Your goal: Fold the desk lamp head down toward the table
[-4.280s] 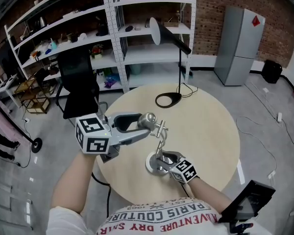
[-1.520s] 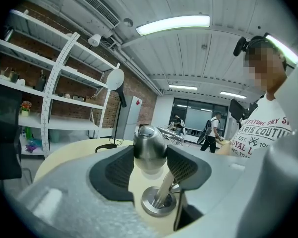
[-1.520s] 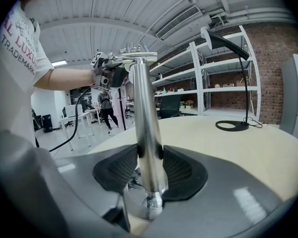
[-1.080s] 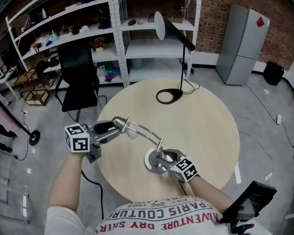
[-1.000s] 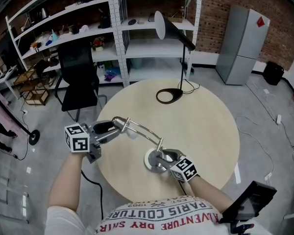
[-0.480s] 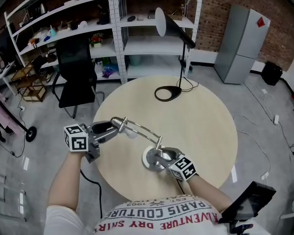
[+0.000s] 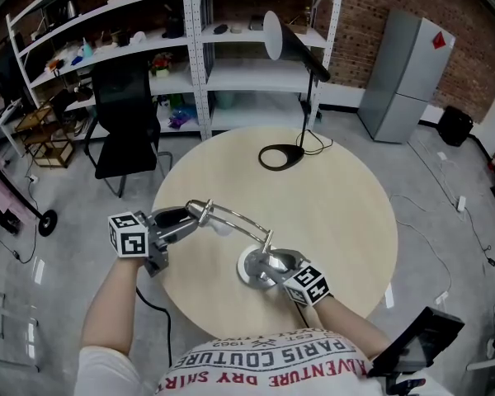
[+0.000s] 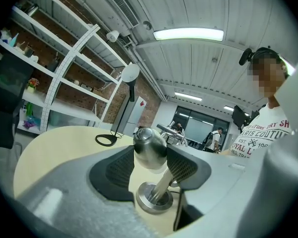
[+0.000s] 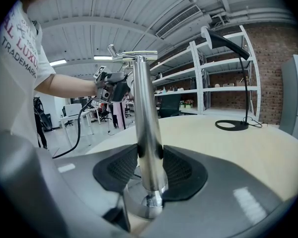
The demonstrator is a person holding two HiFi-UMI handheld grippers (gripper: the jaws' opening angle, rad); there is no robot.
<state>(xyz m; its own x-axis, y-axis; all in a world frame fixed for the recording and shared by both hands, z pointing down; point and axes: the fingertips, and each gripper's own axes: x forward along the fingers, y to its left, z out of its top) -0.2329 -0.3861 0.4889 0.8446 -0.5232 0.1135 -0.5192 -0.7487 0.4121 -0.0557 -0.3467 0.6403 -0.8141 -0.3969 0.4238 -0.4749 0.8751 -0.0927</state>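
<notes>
Shelving: a tall white metal shelving unit (image 7: 194, 56) stands against the brick wall behind the table, its shelves cluttered with small items too small to tell apart.
Table: a round pale wooden table (image 7: 338, 213) fills the middle of the head view.
Cabinet: a tall grey metal cabinet (image 7: 400, 77) stands on the floor to the right of the shelving.
Chair: a black office chair (image 7: 125, 118) sits on the floor beside the table's far left edge.
Second lamp: a black desk lamp with a cone shade (image 7: 301, 52) stands upright on the table's far side, well apart from both grippers.
Task lamp: a chrome desk lamp (image 7: 235, 217) stands at the table's near edge, in front of the person. Its round base (image 7: 246, 269) lies flat on the wood, and its thin arm runs from the upright post (image 9: 148, 128) out to the left.
Lamp head: the rounded chrome head (image 8: 149, 147) is over the table's left edge, clear of the wood.
Left gripper: the grey left gripper (image 8: 150, 155) has both ribbed pads pressed on the lamp head.
Right gripper: the grey right gripper (image 9: 149, 170) is clamped on the post, just above the base.
</notes>
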